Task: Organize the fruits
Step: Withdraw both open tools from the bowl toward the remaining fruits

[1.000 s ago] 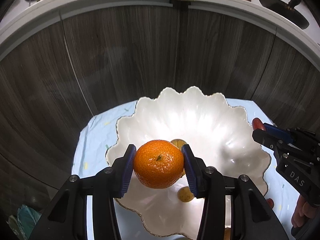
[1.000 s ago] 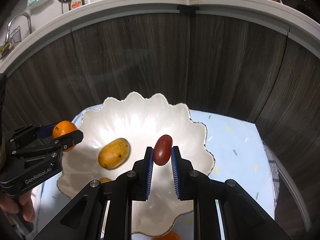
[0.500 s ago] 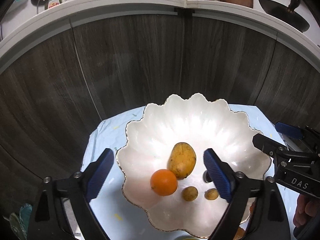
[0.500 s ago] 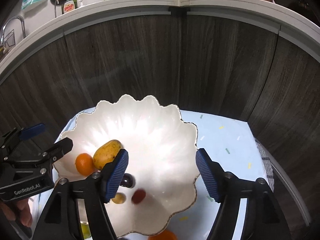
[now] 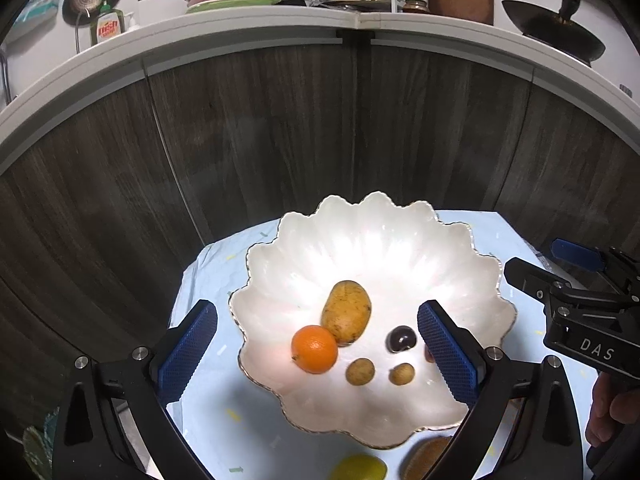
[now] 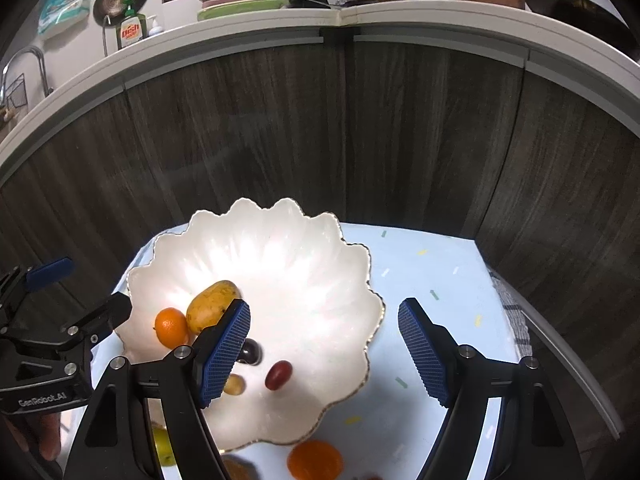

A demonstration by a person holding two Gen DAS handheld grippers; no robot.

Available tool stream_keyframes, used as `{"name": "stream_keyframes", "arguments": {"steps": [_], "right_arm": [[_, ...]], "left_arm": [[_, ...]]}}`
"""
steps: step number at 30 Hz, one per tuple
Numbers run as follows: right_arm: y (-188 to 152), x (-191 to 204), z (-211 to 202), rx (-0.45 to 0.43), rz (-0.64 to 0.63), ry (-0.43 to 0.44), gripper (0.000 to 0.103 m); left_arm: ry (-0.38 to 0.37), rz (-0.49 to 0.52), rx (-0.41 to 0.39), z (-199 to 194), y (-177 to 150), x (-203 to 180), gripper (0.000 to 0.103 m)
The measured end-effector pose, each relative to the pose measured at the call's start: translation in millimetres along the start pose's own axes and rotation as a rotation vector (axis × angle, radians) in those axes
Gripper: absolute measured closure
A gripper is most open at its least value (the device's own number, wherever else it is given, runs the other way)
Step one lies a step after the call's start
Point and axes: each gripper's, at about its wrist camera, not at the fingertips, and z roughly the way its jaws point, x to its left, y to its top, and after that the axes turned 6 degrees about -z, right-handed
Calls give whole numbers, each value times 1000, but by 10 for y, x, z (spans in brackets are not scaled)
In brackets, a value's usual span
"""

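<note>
A white scalloped bowl (image 5: 380, 248) (image 6: 280, 248) stands on the pale blue cloth. In it lie an orange (image 5: 314, 349) (image 6: 171, 326), a yellow mango (image 5: 346, 312) (image 6: 212, 305), a dark round fruit (image 5: 401, 339) (image 6: 251, 352), two small brown fruits (image 5: 360, 371) and a red oval fruit (image 6: 279, 375). My left gripper (image 5: 317, 308) hangs above the bowl's near side, jaws opening wide, nothing between the pads. My right gripper (image 6: 324, 304) is over the bowl's right rim, jaws also opening and empty.
On the cloth (image 6: 432, 272) in front of the bowl lie a yellow-green fruit (image 5: 358, 468), a brown fruit (image 5: 430, 456) and another orange (image 6: 315, 460). Dark wood cabinet fronts (image 5: 320, 128) rise behind the table, under a counter loaded with dishes.
Both grippers went from shut to open. The orange dropped from the left one and the red fruit from the right one into the bowl. Both hands pulled back and up.
</note>
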Motion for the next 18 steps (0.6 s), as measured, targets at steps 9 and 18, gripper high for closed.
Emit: {"name": "stream_keyframes", "arguments": {"steps": [9, 18], "right_arm": [[-92, -104, -254, -25, 8, -11, 26], [-252, -191, -464, -37, 14, -25, 26]], "left_arm": [[-29, -17, -16, -209, -94, -132, 1], [-53, 15, -25, -385, -227, -296, 1]]}}
